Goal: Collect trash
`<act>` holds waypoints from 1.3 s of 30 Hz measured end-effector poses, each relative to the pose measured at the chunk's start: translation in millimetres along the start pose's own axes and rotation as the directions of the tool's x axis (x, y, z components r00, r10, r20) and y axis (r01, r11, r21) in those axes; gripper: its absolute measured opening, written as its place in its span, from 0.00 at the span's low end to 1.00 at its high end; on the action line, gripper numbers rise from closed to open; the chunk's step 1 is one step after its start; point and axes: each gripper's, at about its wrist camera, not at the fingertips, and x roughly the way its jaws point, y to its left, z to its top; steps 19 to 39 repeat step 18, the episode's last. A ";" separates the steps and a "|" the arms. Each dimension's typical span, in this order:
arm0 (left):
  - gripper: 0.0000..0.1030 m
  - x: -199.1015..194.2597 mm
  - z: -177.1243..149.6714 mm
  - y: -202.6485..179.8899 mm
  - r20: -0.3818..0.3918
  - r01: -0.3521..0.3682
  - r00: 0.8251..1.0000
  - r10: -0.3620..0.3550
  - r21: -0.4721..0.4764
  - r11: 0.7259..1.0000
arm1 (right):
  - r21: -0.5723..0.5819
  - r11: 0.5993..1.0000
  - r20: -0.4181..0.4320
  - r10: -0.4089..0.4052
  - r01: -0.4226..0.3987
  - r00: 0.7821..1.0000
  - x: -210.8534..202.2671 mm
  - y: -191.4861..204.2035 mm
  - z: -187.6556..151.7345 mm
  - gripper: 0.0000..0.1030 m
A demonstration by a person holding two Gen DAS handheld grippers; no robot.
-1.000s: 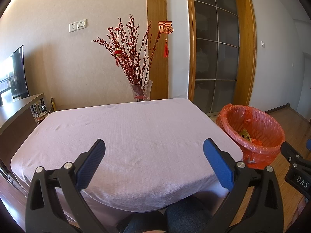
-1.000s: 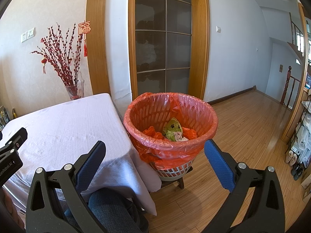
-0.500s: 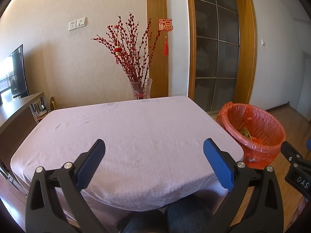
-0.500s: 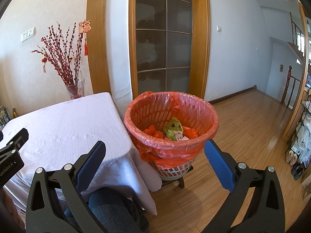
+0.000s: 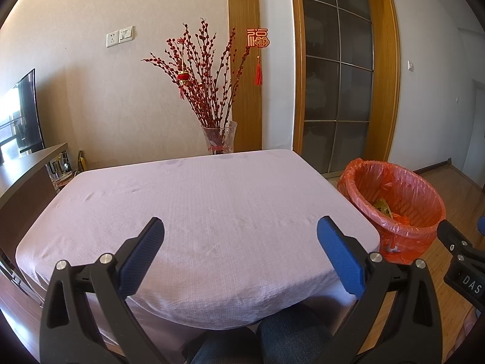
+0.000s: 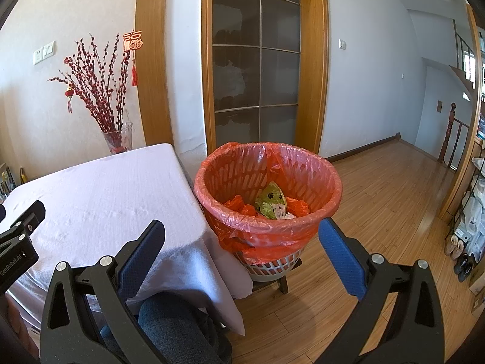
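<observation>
A white trash basket lined with an orange bag (image 6: 268, 182) stands on a low stool at the table's right side; it also shows in the left wrist view (image 5: 394, 200). Inside lie a green wrapper (image 6: 271, 201) and crumpled orange plastic. My left gripper (image 5: 241, 242) is open and empty, held over the near edge of the table with the lilac cloth (image 5: 197, 200). My right gripper (image 6: 242, 242) is open and empty, held just in front of the basket. No trash shows on the cloth.
A glass vase of red branches (image 5: 218, 139) stands at the table's far edge. A dark cabinet with a TV (image 5: 27, 157) is at the left. Wooden floor (image 6: 394, 200), a glass door and shelves with shoes (image 6: 466, 242) lie to the right. My knees (image 5: 257, 342) are under the table's near edge.
Both grippers have tilted up and drawn back slightly, so table and basket sit a little lower and farther in view. Both stay open and empty.
</observation>
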 end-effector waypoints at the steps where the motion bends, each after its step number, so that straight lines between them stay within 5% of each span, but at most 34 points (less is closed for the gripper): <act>1: 0.96 0.0 -0.4 0.1 0.000 -0.002 1.000 0.002 0.001 1.000 | -0.001 1.000 0.000 0.001 -0.001 1.000 0.6 -0.5 0.0 0.98; 39: 0.96 3.1 0.4 -0.8 -0.011 0.003 1.000 -0.003 0.006 1.000 | 0.000 1.000 -0.001 0.001 -0.001 1.000 0.1 0.4 0.3 0.98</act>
